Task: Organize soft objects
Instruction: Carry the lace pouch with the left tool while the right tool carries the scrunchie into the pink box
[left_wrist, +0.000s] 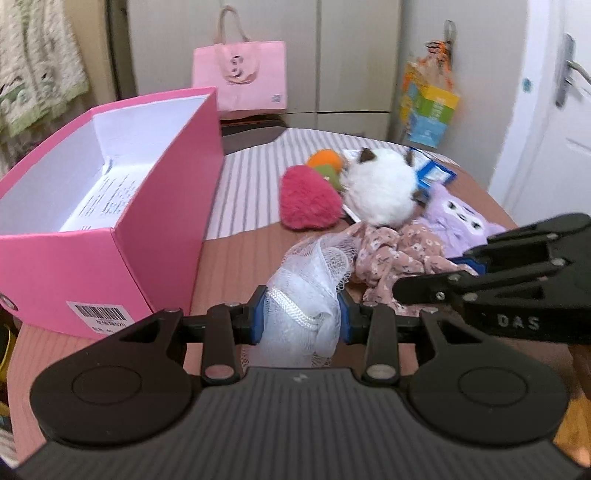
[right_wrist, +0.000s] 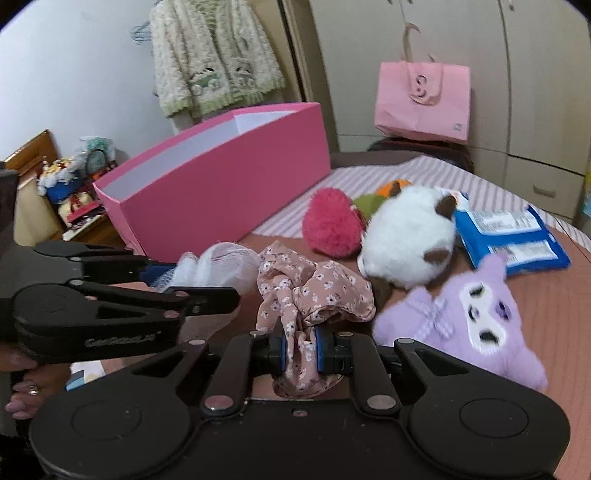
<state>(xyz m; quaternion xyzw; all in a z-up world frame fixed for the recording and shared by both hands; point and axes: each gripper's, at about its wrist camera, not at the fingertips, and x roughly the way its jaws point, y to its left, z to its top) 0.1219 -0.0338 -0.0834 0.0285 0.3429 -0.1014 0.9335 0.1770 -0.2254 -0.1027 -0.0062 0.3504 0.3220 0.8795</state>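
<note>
My left gripper (left_wrist: 301, 317) is shut on a white mesh bath pouf (left_wrist: 314, 280), just right of the open pink box (left_wrist: 155, 206). My right gripper (right_wrist: 300, 350) is shut on a pink floral scrunchie (right_wrist: 314, 291). The pouf (right_wrist: 218, 266) also shows in the right wrist view, held by the left gripper (right_wrist: 162, 280) in front of the pink box (right_wrist: 221, 195). Beyond lie a red fluffy heart (left_wrist: 308, 203), a white plush cat (left_wrist: 380, 188), a purple plush (right_wrist: 465, 317) and an orange and green plush (left_wrist: 327, 164).
A blue snack packet (right_wrist: 509, 236) lies right of the white plush. A pink paper bag (left_wrist: 245, 77) stands at the back by the cupboards. The table has a striped cloth (left_wrist: 251, 184) in the middle. A cluttered shelf (right_wrist: 74, 199) is at far left.
</note>
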